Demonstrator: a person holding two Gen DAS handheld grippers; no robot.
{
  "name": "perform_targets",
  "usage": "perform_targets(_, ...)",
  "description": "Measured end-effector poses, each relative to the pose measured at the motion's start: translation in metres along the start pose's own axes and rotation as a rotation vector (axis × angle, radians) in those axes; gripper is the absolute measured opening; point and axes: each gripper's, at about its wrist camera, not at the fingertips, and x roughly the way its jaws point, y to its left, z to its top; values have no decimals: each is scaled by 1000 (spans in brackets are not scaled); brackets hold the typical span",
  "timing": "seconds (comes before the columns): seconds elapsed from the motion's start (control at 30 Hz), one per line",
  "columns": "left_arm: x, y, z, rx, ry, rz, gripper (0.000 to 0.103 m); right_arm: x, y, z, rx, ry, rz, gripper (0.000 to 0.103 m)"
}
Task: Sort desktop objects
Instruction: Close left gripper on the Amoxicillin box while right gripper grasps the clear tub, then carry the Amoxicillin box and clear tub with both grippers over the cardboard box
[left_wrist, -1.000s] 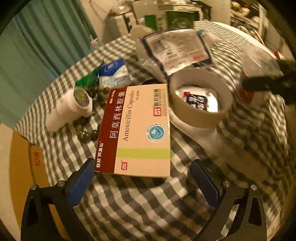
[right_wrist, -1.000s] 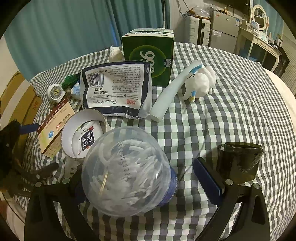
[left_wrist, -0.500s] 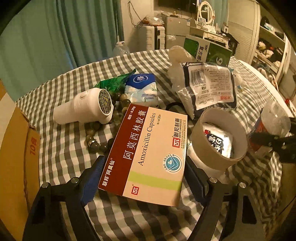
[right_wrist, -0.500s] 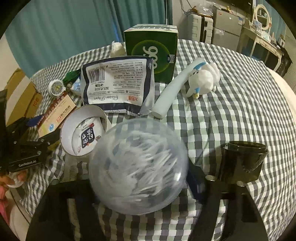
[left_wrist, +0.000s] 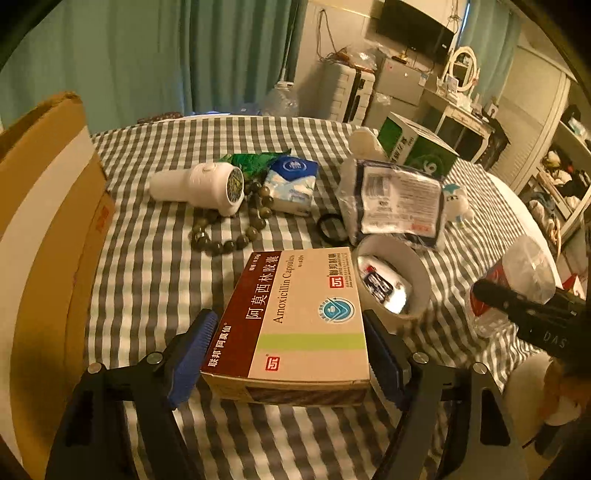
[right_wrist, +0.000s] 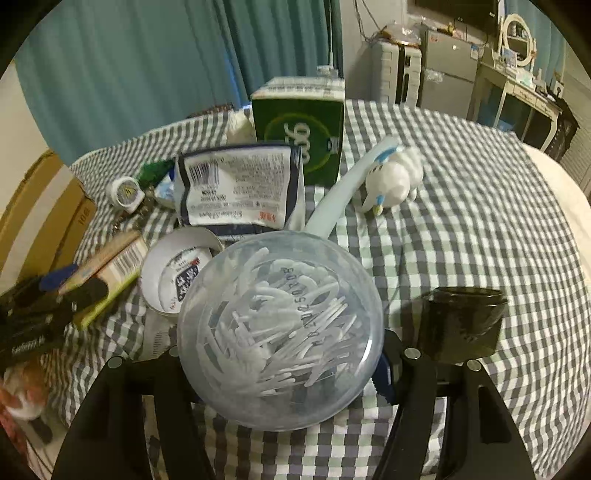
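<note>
Gripping a flat medicine box by its two long edges, the left claw has just been closing onto it, and the box now sits lifted off the checked cloth with its near end between the blue pads. The right claw has likewise just been closing and now clasps a clear round tub full of white floss picks, tipped so its base faces the camera. The risks, as I judge them: the box is pinched only at its near end, so its far end could droop or twist out if it is swung fast; the tub is smooth and rounded, so it could roll in the pads and drop. Just right of the medicine box stands a low white ring-shaped container holding a small printed sachet, close enough to be knocked. Farther off lie a white bottle on its side, a string of beads and a tissue pack. A cardboard box stands at the left; its inside is hidden. A dark jar sits right of the tub, contents unclear.
</note>
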Motion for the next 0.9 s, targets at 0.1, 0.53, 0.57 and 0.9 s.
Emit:
perform_targets(0.1,-12,-12,-5,-14,12,9,79,-13,3,-1,1,-27,7,65)
perform_targets(0.53,-30,-23,-48,-201,161,-35,76,-84,31,-18,-21,-115,68,65)
perform_targets(0.57,-34,-25,-48,-199,156,-36,76,-90,31,-20,-18,-118,75,65)
perform_targets(0.9,-101,-28,-28,-213,-8,-40,76,-128,36,-25,12,-150,121,65)
